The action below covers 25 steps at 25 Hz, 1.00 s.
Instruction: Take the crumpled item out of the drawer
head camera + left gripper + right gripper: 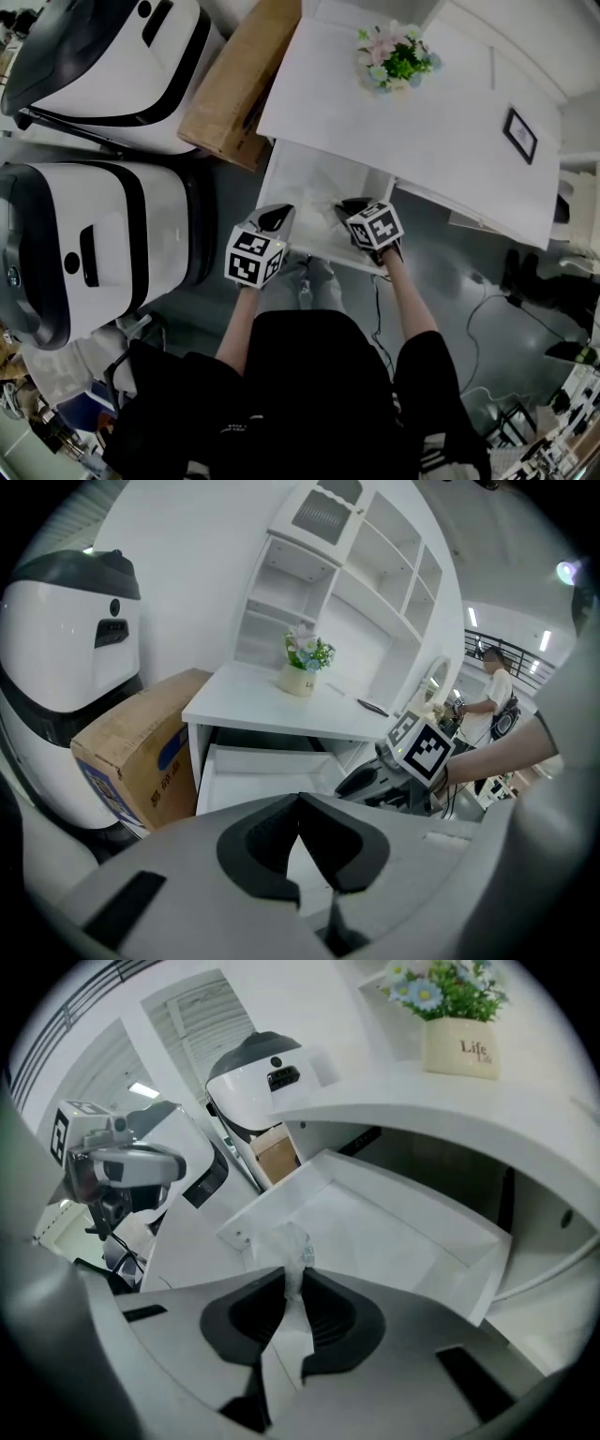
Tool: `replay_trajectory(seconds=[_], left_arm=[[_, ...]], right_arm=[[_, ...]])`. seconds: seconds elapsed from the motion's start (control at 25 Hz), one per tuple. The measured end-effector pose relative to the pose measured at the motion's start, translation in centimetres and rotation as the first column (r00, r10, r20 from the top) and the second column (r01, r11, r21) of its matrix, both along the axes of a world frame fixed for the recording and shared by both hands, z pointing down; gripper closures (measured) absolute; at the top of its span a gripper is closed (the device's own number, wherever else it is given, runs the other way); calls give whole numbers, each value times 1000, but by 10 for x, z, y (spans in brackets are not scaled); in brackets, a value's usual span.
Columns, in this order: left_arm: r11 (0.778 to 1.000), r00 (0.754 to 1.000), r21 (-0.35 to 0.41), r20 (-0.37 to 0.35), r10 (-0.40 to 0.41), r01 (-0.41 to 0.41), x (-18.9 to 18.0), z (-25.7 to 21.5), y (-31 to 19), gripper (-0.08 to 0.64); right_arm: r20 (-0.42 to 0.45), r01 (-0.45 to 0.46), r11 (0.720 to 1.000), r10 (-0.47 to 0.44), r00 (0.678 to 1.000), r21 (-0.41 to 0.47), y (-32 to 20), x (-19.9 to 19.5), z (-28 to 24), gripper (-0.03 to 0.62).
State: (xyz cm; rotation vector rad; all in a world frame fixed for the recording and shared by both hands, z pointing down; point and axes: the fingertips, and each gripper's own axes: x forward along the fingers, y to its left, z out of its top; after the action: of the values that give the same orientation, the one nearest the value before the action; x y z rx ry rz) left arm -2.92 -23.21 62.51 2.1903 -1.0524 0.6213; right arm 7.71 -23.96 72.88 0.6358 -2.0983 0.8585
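Crumpled item (292, 1246), pinched in closed right tongs (286, 1288) over open drawer (394, 1241) (front corner); left tongs (300, 799) shut, empty. Best lifted straight up, firm pinch, clear of drawer rim.

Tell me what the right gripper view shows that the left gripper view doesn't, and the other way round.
Only the right gripper view: the crumpled item, pinched between the jaws of the right gripper.
Only the left gripper view: the left gripper, jaws together with nothing between them, the shelf unit above the desk, and a person in the background.
Both: the open white drawer, the flower pot on the desk, the cardboard box and the rounded white machine.
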Motion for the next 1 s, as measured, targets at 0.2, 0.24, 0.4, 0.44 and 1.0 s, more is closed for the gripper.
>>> replay_trajectory(seconds=[0.2,0.24,0.4,0.44,1.0], left_arm=[[999,1000,34,-6,17,-17,5,-13,5,563],[999,1000,44,-6,23,-22,7,-16,6,562],[996,999,89,-37,23,-19,11,-33,4,563],[995,999,101,-42,22,-17,12,-37,4,562],[962,992,272,-126,7,28,7,-115,1,563]], right_arm=[[39,-40,998,37,999,58,3,10,-30,555],[53,-56,996,52,997,74,1,11,-37,555],[108,-104,985,89,990,137,-3,16,-67,555],[120,-112,982,94,988,152,-4,16,-74,555],[377,-321,899,199,905,298,-12,29,-185,555]])
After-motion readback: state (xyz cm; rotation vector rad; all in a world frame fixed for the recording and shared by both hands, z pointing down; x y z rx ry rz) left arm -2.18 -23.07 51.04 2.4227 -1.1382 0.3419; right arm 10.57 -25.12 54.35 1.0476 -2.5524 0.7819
